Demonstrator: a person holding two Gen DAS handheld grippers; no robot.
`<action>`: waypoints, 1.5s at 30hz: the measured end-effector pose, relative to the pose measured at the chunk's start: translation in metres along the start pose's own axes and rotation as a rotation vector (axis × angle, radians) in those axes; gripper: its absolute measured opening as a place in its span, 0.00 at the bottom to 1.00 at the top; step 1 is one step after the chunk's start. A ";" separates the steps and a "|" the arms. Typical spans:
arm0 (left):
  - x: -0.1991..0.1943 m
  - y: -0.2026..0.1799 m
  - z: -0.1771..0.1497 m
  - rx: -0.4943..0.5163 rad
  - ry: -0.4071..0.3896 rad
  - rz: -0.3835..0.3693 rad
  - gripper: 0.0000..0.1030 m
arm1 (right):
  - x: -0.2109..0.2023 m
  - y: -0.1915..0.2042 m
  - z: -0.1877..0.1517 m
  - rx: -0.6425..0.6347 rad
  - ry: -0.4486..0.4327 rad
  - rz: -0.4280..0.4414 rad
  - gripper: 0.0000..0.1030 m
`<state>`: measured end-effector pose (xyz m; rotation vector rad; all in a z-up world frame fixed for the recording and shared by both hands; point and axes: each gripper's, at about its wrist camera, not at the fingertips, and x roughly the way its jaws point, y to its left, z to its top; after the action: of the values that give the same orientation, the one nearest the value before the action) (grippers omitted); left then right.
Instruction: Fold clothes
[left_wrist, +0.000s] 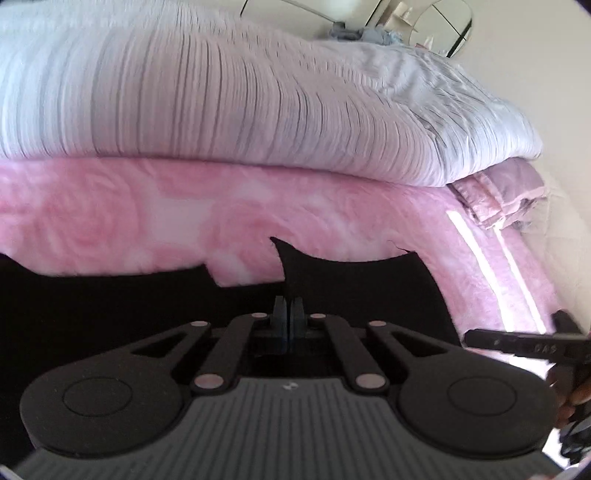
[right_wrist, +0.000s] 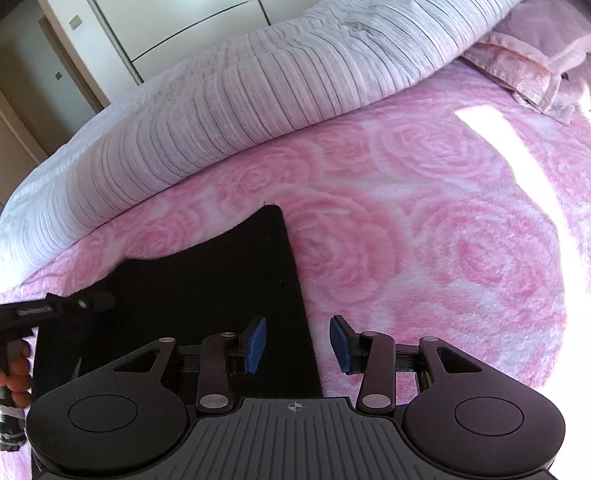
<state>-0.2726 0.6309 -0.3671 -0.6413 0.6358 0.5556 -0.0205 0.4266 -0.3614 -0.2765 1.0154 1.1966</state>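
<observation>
Fingers of the left gripper (left_wrist: 288, 306) are clenched together over a black garment (right_wrist: 207, 280), though whether cloth is pinched between them cannot be told. Fingers of the right gripper (right_wrist: 298, 343) stand released, straddling the garment's right edge. Black garment lies flat on a pink rose-patterned blanket (right_wrist: 424, 229), near a white striped duvet (left_wrist: 221, 103).
</observation>
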 end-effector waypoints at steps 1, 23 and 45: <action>0.006 0.003 -0.003 0.003 0.022 0.025 0.00 | 0.002 0.002 0.000 -0.013 -0.001 0.000 0.41; -0.163 -0.022 -0.174 -0.052 0.166 0.041 0.10 | -0.080 0.072 -0.127 -0.396 0.120 -0.050 0.41; -0.265 -0.087 -0.302 -0.049 0.168 0.207 0.10 | -0.199 0.110 -0.294 -0.416 0.207 -0.128 0.41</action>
<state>-0.5053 0.2922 -0.3438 -0.6769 0.8553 0.7159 -0.2655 0.1478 -0.3361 -0.7939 0.9022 1.2735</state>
